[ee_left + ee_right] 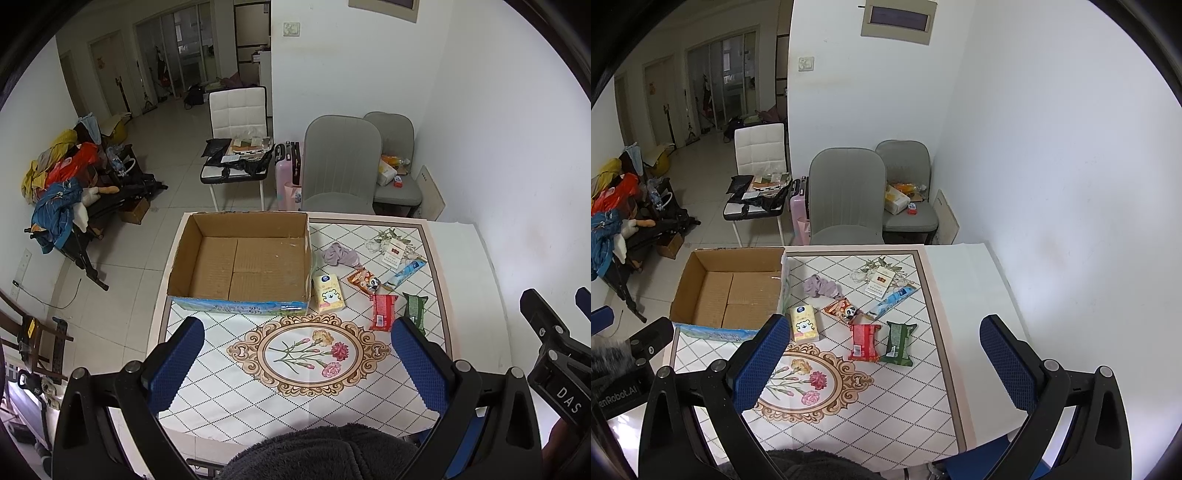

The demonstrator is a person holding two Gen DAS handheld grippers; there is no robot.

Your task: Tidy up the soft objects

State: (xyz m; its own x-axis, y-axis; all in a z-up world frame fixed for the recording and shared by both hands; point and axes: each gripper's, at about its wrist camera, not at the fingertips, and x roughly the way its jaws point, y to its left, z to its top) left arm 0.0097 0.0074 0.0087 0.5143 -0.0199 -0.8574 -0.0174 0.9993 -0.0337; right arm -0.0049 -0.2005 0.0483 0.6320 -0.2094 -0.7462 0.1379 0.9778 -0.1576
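An open, empty cardboard box [240,258] [731,291] stands at the table's far left. Right of it lie a yellow tissue pack [328,294] [804,324], a purple cloth scrunchie [340,255] [822,286], an orange panda snack packet [364,280] [842,310], a red packet [383,312] [864,341], a green packet [415,308] [897,342], a blue-white tube packet [404,273] [892,298] and a cigarette pack [393,253] [879,285]. My left gripper [297,365] is open and empty above the near table. My right gripper [884,365] is open and empty, near the red and green packets.
The table [461,251] has a floral patterned cover and stands against a white wall on the right. Two grey chairs [340,162] sit behind it. A white chair with clutter [238,147] and a pile of clothes [62,184] are on the floor to the left.
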